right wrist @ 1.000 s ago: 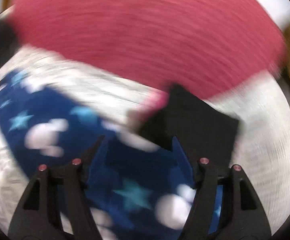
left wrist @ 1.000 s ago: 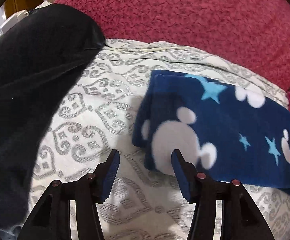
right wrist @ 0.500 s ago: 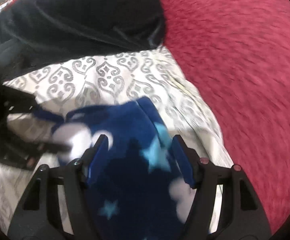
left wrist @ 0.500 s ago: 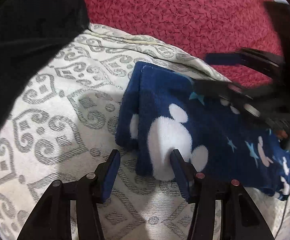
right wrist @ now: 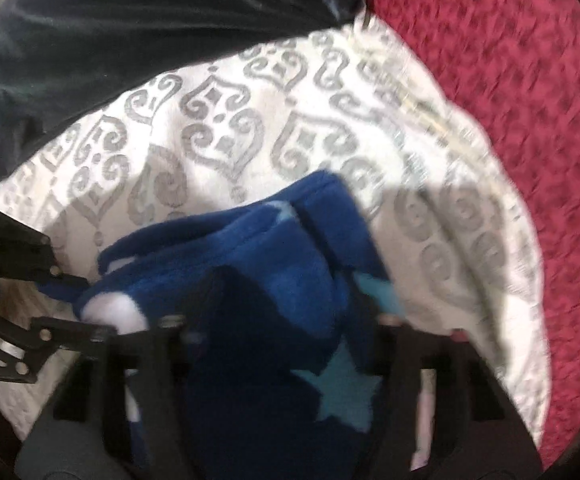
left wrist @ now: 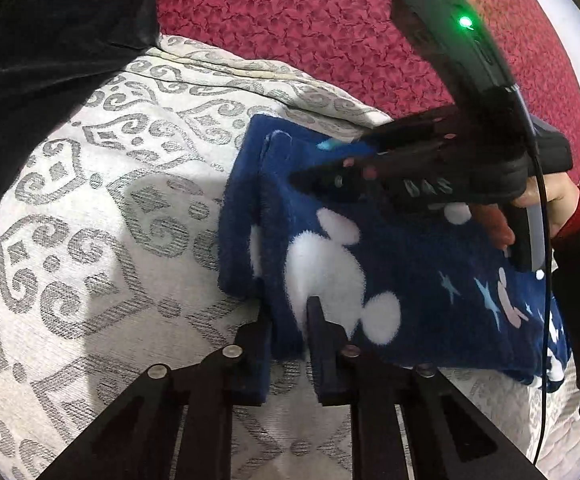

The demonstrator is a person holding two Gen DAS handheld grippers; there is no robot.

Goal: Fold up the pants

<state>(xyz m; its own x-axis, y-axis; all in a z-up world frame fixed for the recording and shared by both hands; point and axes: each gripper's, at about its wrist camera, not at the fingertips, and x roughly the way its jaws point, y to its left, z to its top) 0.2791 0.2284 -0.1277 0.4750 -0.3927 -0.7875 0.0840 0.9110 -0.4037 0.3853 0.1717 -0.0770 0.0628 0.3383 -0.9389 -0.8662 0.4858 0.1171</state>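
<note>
The pants (left wrist: 390, 264), dark blue fleece printed with white mouse heads and light blue stars, lie folded on a white cover with grey scrollwork (left wrist: 102, 216). A red textured blanket (left wrist: 310, 28) borders the far side of that cover, and a black garment (left wrist: 38, 60) overlaps its far left corner. The left gripper (left wrist: 288, 320) has just closed; its jaws clench the near left corner of the pants. The right gripper (left wrist: 310, 178), its jaws also just closed, grasps the far edge of the pants. A hand (left wrist: 550, 200) holds its handle.
</note>
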